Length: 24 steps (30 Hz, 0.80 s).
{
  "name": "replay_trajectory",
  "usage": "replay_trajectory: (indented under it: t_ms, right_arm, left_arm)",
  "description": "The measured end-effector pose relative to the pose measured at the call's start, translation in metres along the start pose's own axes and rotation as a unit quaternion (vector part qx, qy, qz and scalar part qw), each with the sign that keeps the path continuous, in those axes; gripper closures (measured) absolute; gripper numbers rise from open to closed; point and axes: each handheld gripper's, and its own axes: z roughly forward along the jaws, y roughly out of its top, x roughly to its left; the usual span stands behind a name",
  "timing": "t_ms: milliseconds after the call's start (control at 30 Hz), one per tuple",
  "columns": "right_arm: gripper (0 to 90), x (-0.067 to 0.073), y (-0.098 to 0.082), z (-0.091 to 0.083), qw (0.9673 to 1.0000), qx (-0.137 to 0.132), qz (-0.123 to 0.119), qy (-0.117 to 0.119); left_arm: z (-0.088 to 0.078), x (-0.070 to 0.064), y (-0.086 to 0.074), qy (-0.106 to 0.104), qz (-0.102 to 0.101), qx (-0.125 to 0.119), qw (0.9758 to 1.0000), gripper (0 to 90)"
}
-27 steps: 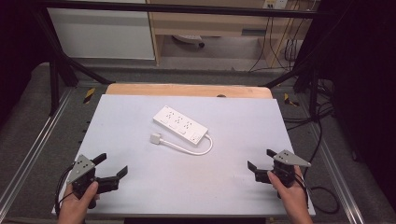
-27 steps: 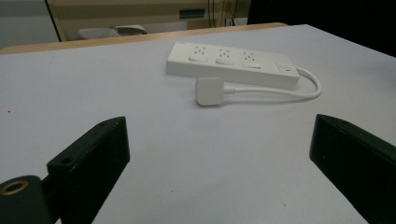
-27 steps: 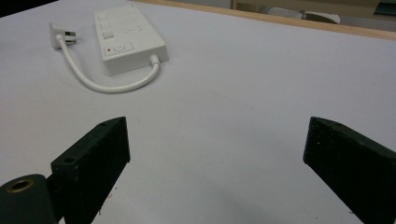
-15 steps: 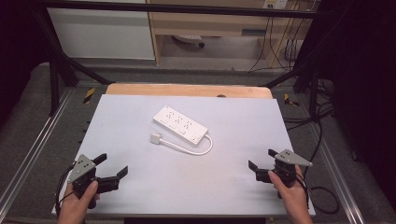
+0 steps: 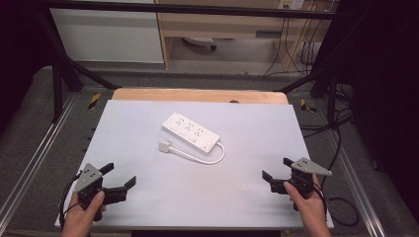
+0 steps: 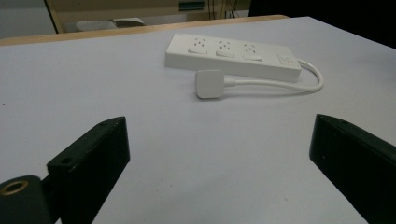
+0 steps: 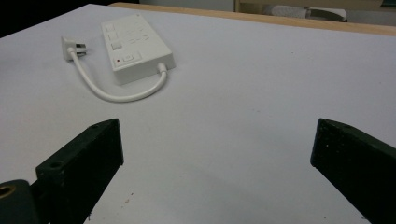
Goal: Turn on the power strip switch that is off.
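Pale grey rectangular tabletop (image 5: pixel 148 128) with a strip of bare wood along its far edge, seen from above. Near its centre, slightly toward the far side, lies a white plastic three-socket power strip (image 5: pixel 191 131), flat and set at a slant. A short white cable (image 5: pixel 210 158) loops from its near-right end and runs to a flat white plug (image 5: pixel 164 146), which rests on the tabletop just beside the strip's near side. Left gripper (image 5: pixel 118 178), at the near-left corner: black jaws spread wide, nothing between them. Right gripper (image 5: pixel 276 173), at the near-right corner: jaws likewise spread wide and empty. Both grippers sit well apart from the strip.
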Motion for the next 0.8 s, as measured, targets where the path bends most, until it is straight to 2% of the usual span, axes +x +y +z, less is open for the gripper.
replay_trajectory:
  t_ms: [300,533,800]
  right_arm:
    - [3.0,0.001,0.007,-0.006,1.0000,-0.003,0.000,0.004]
    - [3.0,0.002,0.008,-0.007,0.9999,0.002,-0.006,0.014]
    - [2.3,0.010,0.016,-0.008,0.9996,-0.004,-0.017,0.022]
  left_arm:
    - [0.001,-0.002,0.000,-0.010,-0.001,-0.001,0.9999,5.1]
    - [0.003,-0.002,0.000,-0.006,-0.001,0.003,1.0000,5.2]
    - [0.003,-0.002,0.000,-0.004,-0.002,0.004,1.0000,5.2]
